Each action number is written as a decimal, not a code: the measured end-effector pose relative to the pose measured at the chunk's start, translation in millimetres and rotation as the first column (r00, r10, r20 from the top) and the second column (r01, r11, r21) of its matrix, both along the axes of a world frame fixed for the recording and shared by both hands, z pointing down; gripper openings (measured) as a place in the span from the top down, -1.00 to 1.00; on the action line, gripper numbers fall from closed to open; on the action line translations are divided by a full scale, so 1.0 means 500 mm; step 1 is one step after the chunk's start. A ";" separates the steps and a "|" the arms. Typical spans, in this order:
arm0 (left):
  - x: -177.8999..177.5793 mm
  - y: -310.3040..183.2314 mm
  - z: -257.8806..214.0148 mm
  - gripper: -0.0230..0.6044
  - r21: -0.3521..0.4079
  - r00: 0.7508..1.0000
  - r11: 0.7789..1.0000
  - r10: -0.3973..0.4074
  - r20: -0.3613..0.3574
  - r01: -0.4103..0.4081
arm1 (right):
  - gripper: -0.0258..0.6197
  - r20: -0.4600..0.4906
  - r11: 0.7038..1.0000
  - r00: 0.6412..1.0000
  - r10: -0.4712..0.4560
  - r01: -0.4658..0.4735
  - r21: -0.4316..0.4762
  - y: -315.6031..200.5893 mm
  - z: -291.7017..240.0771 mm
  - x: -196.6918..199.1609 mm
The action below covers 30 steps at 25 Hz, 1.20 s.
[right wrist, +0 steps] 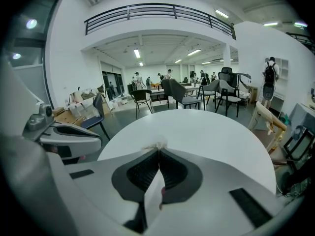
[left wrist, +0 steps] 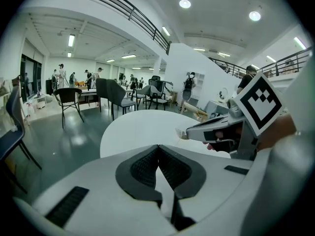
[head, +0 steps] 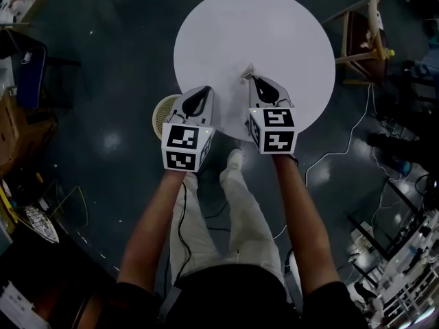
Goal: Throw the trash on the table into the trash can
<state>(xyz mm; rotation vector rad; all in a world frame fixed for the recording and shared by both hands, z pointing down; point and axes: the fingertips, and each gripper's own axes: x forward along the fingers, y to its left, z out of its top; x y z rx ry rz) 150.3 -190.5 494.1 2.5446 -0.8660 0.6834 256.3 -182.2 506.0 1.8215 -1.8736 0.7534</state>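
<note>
A round white table [head: 274, 40] stands on a dark floor. My right gripper [head: 250, 78] is over its near part, shut on a small white paper scrap [head: 247, 70] that sticks out past the tips. In the right gripper view the same paper scrap [right wrist: 157, 146] pokes out between the closed pads of the right gripper [right wrist: 158, 151]. My left gripper [head: 205, 92] hangs beside it over the table's near left edge, shut, and nothing shows past its tips [left wrist: 158, 147]. A round beige woven trash can [head: 162, 116] stands on the floor under the left gripper's left side.
A wooden chair [head: 361, 38] stands right of the table, and a white cable [head: 343, 142] runs over the floor there. A dark blue chair [head: 27, 74] is at far left. The person's shoe [head: 234, 159] is by the table's near edge. Cluttered shelves fill the lower corners.
</note>
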 end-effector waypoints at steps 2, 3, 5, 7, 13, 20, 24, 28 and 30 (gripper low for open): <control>-0.027 0.010 -0.002 0.88 -0.002 1.000 1.000 -0.012 -0.001 0.012 | 0.85 0.010 1.000 1.000 -0.008 0.008 -0.002 0.012 -0.001 -0.030; -0.041 0.014 -0.003 0.88 -0.004 1.000 1.000 -0.018 -0.002 0.018 | 0.85 0.016 1.000 1.000 -0.013 0.013 -0.003 0.017 -0.001 -0.046; -0.067 0.021 -0.004 0.88 -0.008 1.000 1.000 -0.030 -0.004 0.030 | 0.85 0.024 1.000 0.999 -0.024 0.024 -0.004 0.025 -0.001 -0.078; -0.092 0.028 -0.003 0.88 -0.012 0.999 0.999 -0.040 -0.007 0.040 | 0.85 0.027 0.999 0.999 -0.039 0.039 -0.007 0.031 -0.001 -0.109; -0.166 0.044 0.001 0.88 -0.013 0.998 0.998 -0.065 -0.006 0.065 | 0.85 0.055 0.997 0.996 -0.072 0.073 -0.006 0.047 0.005 -0.198; -0.289 0.052 0.015 0.88 -0.026 0.992 0.992 -0.125 0.001 0.125 | 0.85 0.096 0.990 0.987 -0.132 0.135 -0.026 0.056 0.029 -0.336; -0.363 0.040 0.034 0.88 -0.026 0.988 0.988 -0.152 0.018 0.153 | 0.85 0.114 0.986 0.980 -0.161 0.166 -0.036 0.045 0.053 -0.414; -0.415 0.047 0.070 0.88 -0.048 0.983 0.982 -0.182 0.032 0.183 | 0.85 0.127 0.977 0.972 -0.196 0.204 -0.053 0.050 0.084 -0.467; -0.436 0.050 0.089 0.88 -0.055 0.982 0.980 -0.188 0.035 0.189 | 0.85 0.132 0.975 0.970 -0.205 0.214 -0.064 0.053 0.105 -0.489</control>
